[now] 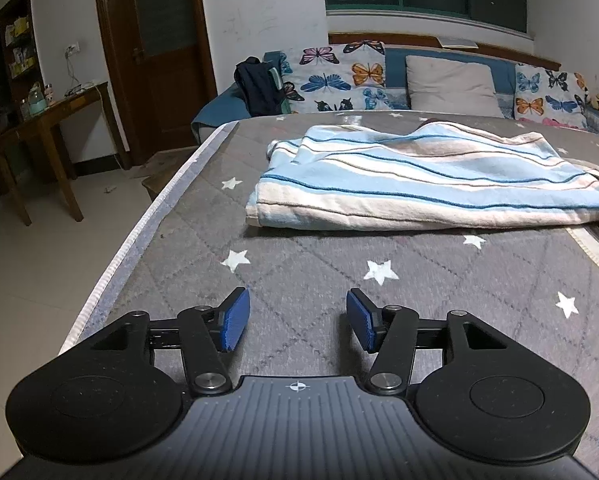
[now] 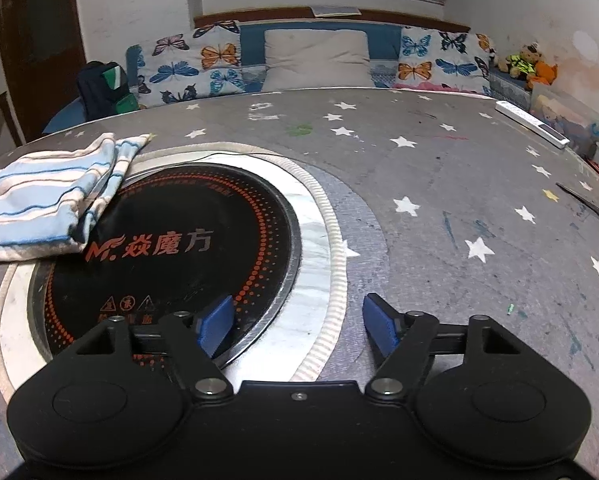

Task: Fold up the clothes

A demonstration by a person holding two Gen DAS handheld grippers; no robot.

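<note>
In the left wrist view the left claw (image 1: 298,320) sits at the bottom centre of the frame, released, its 2 blue pads (image 1: 235,320) spread wide with only the grey star-print cover of the tabletop (image 1: 299,248) showing between them. The striped garment (image 1: 427,178), pale blue and white with thin dark blue lines, lies folded in the centre right of that frame, well apart from the claw and resting flat on the cover.

In the right wrist view the right claw (image 2: 298,326) is likewise released at the bottom centre, nothing between its pads. It hangs over the rim of a round black cooktop (image 2: 171,248) set into the tabletop, printed with orange dots and lettering. The same striped garment appears at the left edge of this frame, its near corner overlapping the cooktop's upper left rim. A pair of scissors (image 2: 595,210) lies at the right edge, and butterfly-print cushions (image 2: 195,64) line the sofa across the upper part.
</note>
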